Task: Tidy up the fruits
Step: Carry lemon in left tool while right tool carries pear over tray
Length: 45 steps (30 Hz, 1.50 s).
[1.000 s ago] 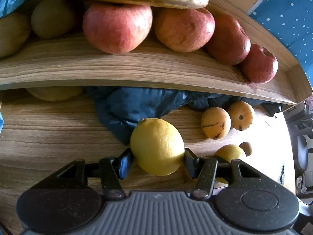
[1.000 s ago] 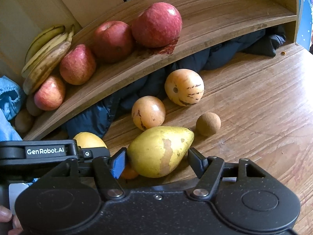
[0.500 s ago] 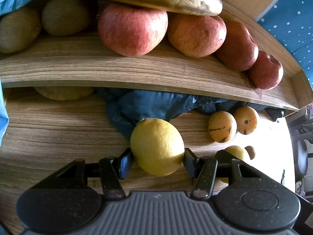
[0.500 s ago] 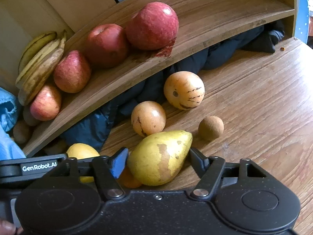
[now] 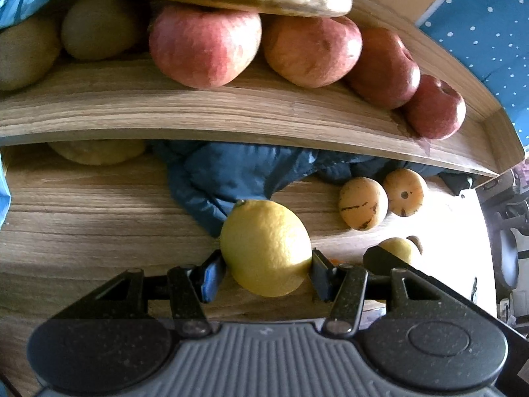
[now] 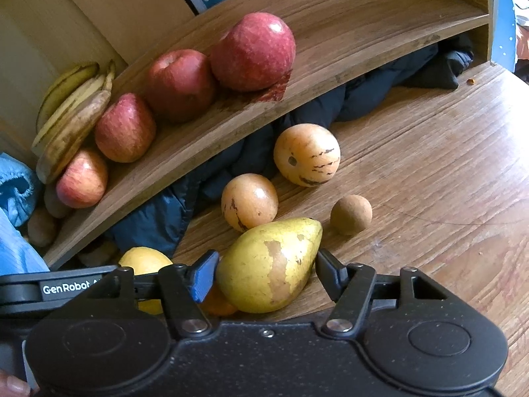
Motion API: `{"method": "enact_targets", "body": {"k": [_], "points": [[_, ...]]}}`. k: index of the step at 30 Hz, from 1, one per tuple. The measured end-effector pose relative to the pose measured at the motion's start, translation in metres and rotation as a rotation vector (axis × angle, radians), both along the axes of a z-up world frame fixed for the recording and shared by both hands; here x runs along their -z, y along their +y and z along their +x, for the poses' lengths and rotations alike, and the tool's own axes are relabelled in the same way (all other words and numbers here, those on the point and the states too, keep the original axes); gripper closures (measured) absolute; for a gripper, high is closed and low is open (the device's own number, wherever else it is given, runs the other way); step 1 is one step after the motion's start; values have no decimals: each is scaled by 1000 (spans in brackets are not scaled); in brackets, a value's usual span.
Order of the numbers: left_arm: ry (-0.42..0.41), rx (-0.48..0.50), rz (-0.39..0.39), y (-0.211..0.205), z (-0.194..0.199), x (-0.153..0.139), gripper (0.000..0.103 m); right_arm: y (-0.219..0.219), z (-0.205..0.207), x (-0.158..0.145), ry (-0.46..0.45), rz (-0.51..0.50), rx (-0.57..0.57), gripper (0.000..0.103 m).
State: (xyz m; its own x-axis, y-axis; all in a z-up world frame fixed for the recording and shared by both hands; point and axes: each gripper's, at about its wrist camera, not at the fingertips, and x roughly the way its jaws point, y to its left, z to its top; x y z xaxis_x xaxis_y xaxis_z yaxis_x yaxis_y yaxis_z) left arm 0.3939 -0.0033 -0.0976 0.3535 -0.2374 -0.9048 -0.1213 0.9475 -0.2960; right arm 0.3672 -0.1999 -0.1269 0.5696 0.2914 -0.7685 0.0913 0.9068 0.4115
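Nearest, the left hand-held gripper [image 5: 266,269] holds a lemon [image 5: 266,248], both pads pressed to its sides, above the table [image 5: 82,218]. The right hand-held gripper [image 6: 266,274] has its jaws closing around a yellow-green pear [image 6: 269,266]; the blue pad at 9 o'clock touches the skin, while the pad at 3 o'clock stands just off it. Beyond the pear, at 12 o'clock, lie two striped orange fruits [image 6: 249,200] and, at 2 o'clock, a small brown round fruit [image 6: 351,214]. Behind them a dark blue cloth [image 5: 238,175] is bunched under the shelf [image 5: 198,112]. Farthest, on the shelf, sit four red apples [image 6: 253,51] with bananas [image 6: 71,115] at 10 o'clock.
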Motion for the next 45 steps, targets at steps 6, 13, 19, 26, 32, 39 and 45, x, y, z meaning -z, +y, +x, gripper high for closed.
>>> {"method": "enact_targets", "body": {"k": [6,13,19,26,32,39,45], "points": [[-15,14,8,-5,-8,-8,44,-9,-9,-7,-21,16,9,37],[-25,39,12,-19,-26,-18,44,-20,-27,-13,-37,18,15,37],[-21,58,7,-33,-42,-21,44,-28,-47,-22,-63,12,5,37],[-9,69,4,-46,-63,-20,44,-41,-72,-27,-58,6,-5,37],[14,69,4,-53,-83,-16,44,-50,-95,-25,-37,1,-14,37],[19,56,6,-55,-107,-14,44,-53,-120,-20,-14,-7,-40,37],[17,44,5,-57,-125,-15,44,-52,-137,-18,-3,-13,-73,37]]}}
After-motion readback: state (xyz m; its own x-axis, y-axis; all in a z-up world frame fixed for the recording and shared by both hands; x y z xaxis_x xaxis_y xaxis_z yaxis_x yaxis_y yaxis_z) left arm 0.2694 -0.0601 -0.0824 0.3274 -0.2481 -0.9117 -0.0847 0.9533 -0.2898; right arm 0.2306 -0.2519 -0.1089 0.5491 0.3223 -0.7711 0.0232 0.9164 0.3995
